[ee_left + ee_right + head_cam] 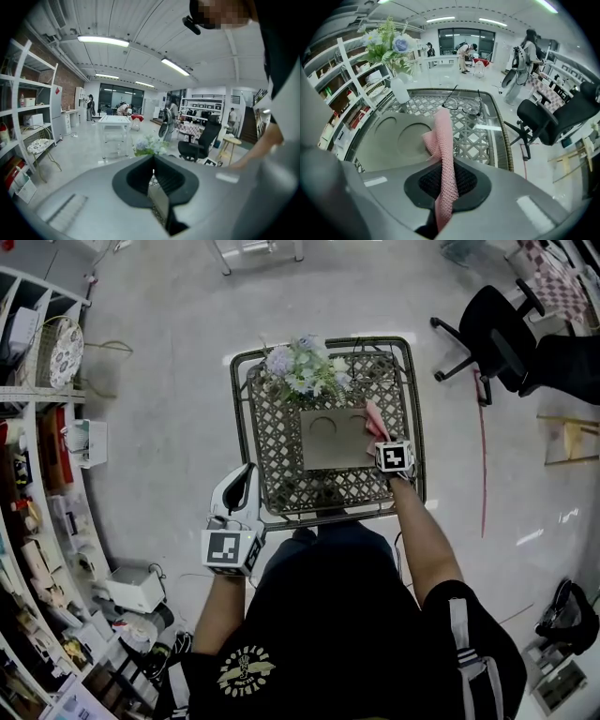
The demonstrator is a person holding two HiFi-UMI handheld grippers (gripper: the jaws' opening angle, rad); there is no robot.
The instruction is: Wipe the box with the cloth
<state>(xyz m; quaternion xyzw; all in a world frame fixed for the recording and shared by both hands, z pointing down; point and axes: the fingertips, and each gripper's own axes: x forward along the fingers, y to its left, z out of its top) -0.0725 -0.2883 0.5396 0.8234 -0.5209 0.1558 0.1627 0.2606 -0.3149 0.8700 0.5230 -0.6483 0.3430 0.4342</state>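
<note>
On the lattice-topped table (242, 418), a flat grey box (333, 439) with two round recesses in its lid lies near the middle, with a vase of pale flowers (302, 367) just behind it. The right gripper (382, 437) is held at the box's right edge. Its jaws are clamped on a pink cloth (377, 420), which runs up between them and folds over against that edge of the box. A pair of glasses (461, 105) rests on the tabletop beyond the cloth. The left gripper (246, 480) is held off the table, beside its near left corner and well apart from the box. Its jaws are together with nothing between them. A black office chair (492, 334) stands on the floor to the right of the table.
</note>
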